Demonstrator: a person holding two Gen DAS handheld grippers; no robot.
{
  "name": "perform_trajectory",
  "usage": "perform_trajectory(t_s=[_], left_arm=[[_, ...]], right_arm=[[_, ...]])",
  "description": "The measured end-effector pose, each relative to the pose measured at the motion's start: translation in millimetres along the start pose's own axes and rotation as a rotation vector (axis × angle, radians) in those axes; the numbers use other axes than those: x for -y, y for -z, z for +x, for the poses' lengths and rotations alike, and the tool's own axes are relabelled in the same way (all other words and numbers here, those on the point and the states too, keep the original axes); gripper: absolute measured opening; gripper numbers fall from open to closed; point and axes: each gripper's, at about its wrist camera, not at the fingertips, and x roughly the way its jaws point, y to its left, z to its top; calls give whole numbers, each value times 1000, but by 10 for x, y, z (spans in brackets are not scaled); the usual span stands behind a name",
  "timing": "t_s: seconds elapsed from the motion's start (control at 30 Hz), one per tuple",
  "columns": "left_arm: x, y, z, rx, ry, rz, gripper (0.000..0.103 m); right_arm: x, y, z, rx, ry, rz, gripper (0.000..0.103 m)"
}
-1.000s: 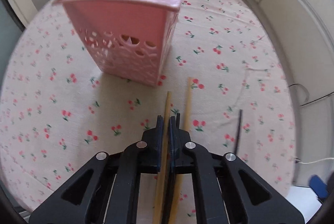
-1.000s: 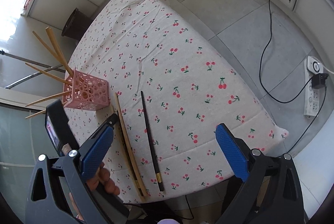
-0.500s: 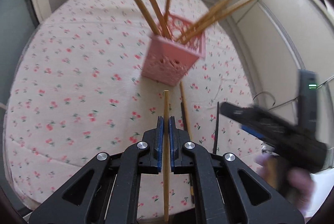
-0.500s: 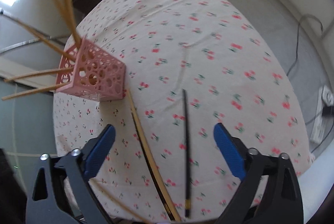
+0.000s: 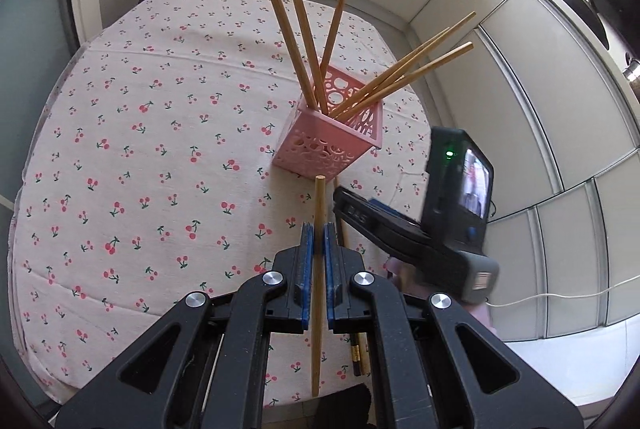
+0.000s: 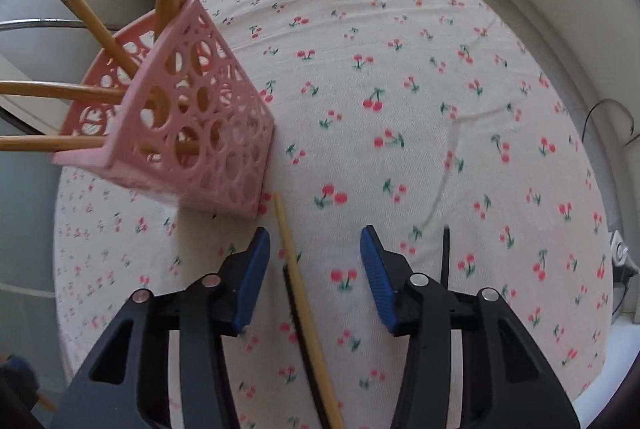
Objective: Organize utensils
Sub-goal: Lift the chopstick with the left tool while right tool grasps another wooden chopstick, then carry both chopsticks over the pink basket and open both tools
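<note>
My left gripper (image 5: 316, 249) is clamped on one wooden chopstick (image 5: 318, 281), lifted above the cherry-print tablecloth (image 5: 140, 149). The pink holder (image 5: 332, 145) beyond it holds six. My right gripper (image 6: 314, 265) is closing astride a tan chopstick (image 6: 304, 301) beside a dark one (image 6: 294, 303); another dark chopstick (image 6: 445, 253) lies right.

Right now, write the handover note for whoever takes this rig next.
Left tool: shut on a wooden chopstick, lifted clear of the cloth, short of the pink basket.
Right tool: closing, pads not yet touching the wooden chopstick and dark chopstick lying between them.
Done: six wooden chopsticks stand in the basket.
Left: drop in the held one, collect that pair and the black chopstick further right on the tablecloth.
</note>
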Motion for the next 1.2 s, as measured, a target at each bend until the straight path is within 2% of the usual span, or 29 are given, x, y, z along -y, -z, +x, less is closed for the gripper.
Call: perform_trajectory(t_s=[0.07, 0.13, 0.2, 0.3, 0.53, 0.6, 0.7, 0.77, 0.8, 0.83, 0.97, 1.0, 1.07, 1.13, 1.2], left_arm=[[-9, -11, 6, -1, 1, -5, 5], [-19, -19, 11, 0, -1, -9, 5], [-29, -26, 15, 2, -4, -12, 5], [-29, -23, 9, 5, -9, -9, 5], [-33, -7, -2, 15, -15, -7, 5], [-29, 5, -14, 17, -15, -8, 5], [6, 22, -39, 19, -5, -1, 5], [17, 29, -24, 14, -3, 3, 5], [10, 29, -9, 11, -4, 2, 5], [-6, 26, 7, 6, -6, -3, 5], [-99, -19, 34, -4, 0, -34, 5], [-107, -29, 34, -3, 0, -37, 5], [-111, -41, 38, -3, 4, -39, 5], [-94, -40, 56, -6, 2, -33, 5], [-80, -31, 71, -9, -3, -26, 6]], right_arm=[[-36, -8, 21, 22, 35, -27, 28], [-45, -13, 27, 31, 26, -33, 15], [-21, -17, 14, 28, 16, -33, 7], [83, -11, -61, 35, -5, -16, 0], [213, 0, -445, 105, -109, 6, 0], [233, 22, -536, 109, -125, -3, 1], [259, 34, -541, 81, -126, 6, 6], [263, 48, -472, 61, -122, 22, 18], [247, 38, -397, 48, -110, 25, 35], [233, 53, -337, 34, -101, 25, 38], [173, 50, -72, -12, -42, 17, 38], [137, 38, -71, 15, -25, -3, 38], [72, 21, -50, 24, 14, -39, 30], [18, 31, -33, 38, 63, -76, 12], [-47, 48, -31, 34, 69, -103, 5]])
